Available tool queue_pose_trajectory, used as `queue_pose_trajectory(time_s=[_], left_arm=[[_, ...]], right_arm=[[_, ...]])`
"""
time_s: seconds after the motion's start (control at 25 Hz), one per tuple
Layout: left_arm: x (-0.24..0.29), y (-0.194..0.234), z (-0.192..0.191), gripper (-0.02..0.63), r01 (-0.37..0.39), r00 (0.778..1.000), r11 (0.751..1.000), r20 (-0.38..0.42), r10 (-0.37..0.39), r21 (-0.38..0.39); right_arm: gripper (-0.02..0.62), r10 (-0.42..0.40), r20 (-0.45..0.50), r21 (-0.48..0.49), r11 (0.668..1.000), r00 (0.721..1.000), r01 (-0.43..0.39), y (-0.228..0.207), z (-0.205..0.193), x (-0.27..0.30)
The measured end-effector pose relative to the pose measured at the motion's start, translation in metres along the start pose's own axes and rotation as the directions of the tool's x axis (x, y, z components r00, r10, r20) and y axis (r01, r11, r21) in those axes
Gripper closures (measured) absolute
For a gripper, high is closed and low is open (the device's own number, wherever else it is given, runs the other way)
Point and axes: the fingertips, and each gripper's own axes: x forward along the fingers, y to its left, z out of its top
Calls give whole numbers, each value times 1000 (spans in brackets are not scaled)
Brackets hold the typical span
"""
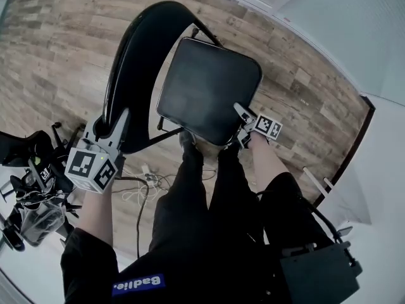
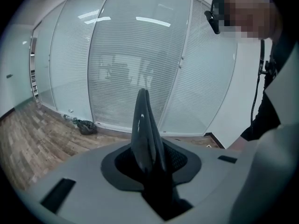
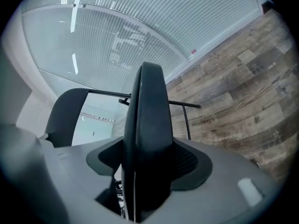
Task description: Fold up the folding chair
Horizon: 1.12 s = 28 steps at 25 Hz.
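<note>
A black folding chair stands on the wood floor in front of me. In the head view its curved backrest point(image 1: 136, 62) is at left and its square padded seat point(image 1: 205, 87) at centre. My left gripper point(image 1: 111, 122) is shut on the backrest's near end; the left gripper view shows the thin backrest edge point(image 2: 142, 125) standing up between the jaws. My right gripper point(image 1: 243, 124) is shut on the seat's near right edge. The right gripper view shows the thick seat edge point(image 3: 149, 125) filling the jaws, with the backrest point(image 3: 65, 115) and a thin frame bar point(image 3: 182, 105) behind.
My legs point(image 1: 209, 220) stand right behind the seat. Black tripod-like gear point(image 1: 31, 182) sits at left, with loose cables point(image 1: 142, 182) on the floor. A dark bundle point(image 2: 85, 126) lies by the frosted glass wall point(image 2: 140, 55). A white wall point(image 1: 386, 170) is at right.
</note>
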Motion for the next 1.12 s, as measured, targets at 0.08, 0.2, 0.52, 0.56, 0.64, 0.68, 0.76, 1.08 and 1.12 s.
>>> queue_pose_trajectory(time_s=[0.08, 0.2, 0.52, 0.56, 0.64, 0.68, 0.76, 1.08, 1.12], left_arm=[[-7, -12, 4, 507, 23, 1000, 1000, -1, -23, 0], [-15, -31, 12, 521, 68, 998, 998, -7, -68, -7], [-30, -54, 33, 528, 65, 998, 998, -14, -64, 25], [-33, -56, 33, 528, 63, 998, 998, -13, -63, 31], [-37, -63, 35, 528, 62, 998, 997, -17, -61, 39], [-39, -67, 36, 528, 63, 998, 997, -23, -62, 40], [-43, -74, 38, 528, 61, 998, 997, -27, -60, 42], [-50, -99, 47, 528, 48, 999, 996, -20, -47, 70], [-51, -101, 48, 528, 46, 999, 996, -22, -45, 74]], right_arm=[[318, 0, 4, -2, 1000, 1000, 0, 16, 0, -5], [327, 0, 9, 1, 1000, 1000, 0, 41, -1, -11], [344, 13, 12, 7, 1000, 1000, -13, 112, 5, -14], [347, 11, 14, 7, 1000, 1000, -11, 120, 4, -15], [351, 2, 18, 6, 1000, 1000, -2, 133, 3, -17], [353, -2, 19, 5, 1000, 1000, 2, 140, 3, -16], [354, -11, 16, 2, 1000, 1000, 11, 153, 1, -16], [362, -43, 9, -4, 999, 999, 43, 203, -1, -9], [362, -48, 6, -4, 999, 999, 48, 208, -3, -8]])
